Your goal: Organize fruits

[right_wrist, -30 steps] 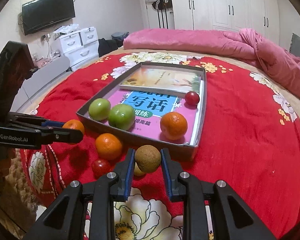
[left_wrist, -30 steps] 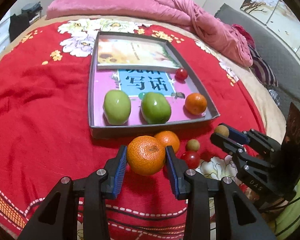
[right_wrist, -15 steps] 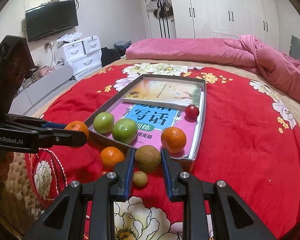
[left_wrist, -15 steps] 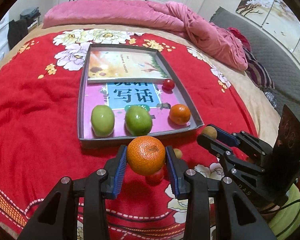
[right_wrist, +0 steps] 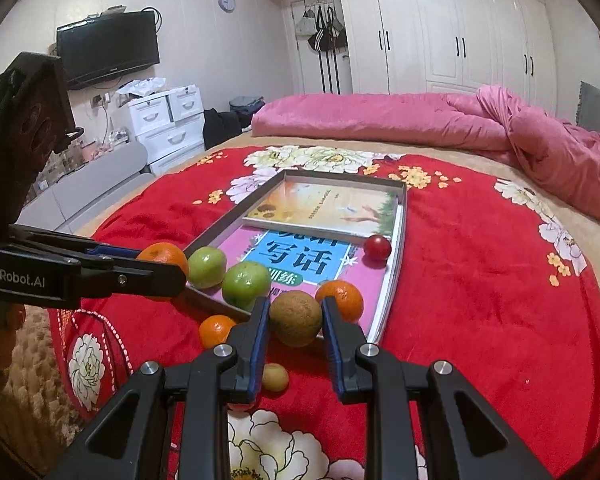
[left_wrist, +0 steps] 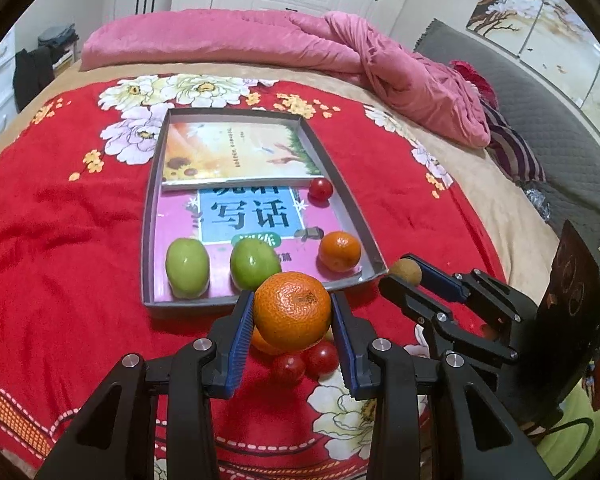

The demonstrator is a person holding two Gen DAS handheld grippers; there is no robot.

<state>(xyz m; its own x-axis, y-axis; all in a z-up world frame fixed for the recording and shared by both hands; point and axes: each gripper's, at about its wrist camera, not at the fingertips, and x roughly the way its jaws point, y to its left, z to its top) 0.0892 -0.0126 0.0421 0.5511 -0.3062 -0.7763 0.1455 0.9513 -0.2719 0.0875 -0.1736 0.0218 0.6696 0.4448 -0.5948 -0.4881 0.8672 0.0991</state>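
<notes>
Two pickups going at once here. Left gripper (left_wrist: pixel 292 318) clamped on a mandarin orange (left_wrist: pixel 293 311), held up in the air just short of the grey tray's (left_wrist: pixel 148 240) near wall, presumably so it clears the rim on the way in. Right gripper (right_wrist: pixel 294 320) squeezed onto a brown kiwi (right_wrist: pixel 296 318), also lifted, hanging by the tray's near right corner. Same logic, probably: high enough to pass over the edge.

Already in the tray, sitting on the pink book cover (left_wrist: pixel 252 216): two green apples (left_wrist: pixel 188 266) (left_wrist: pixel 255 263) side by side along the front, another orange (left_wrist: pixel 339 251) to their right, and a cherry tomato (left_wrist: pixel 320 189) further back by the right wall. Looks like sorting by kind, so the held orange likely belongs next to its twin.

Still loose on the red bedspread (left_wrist: pixel 60 240): two cherry tomatoes (left_wrist: pixel 288 367) (left_wrist: pixel 321 358), one more orange (right_wrist: pixel 216 331), one small kiwi (right_wrist: pixel 275 377). About halfway done, at a guess.
</notes>
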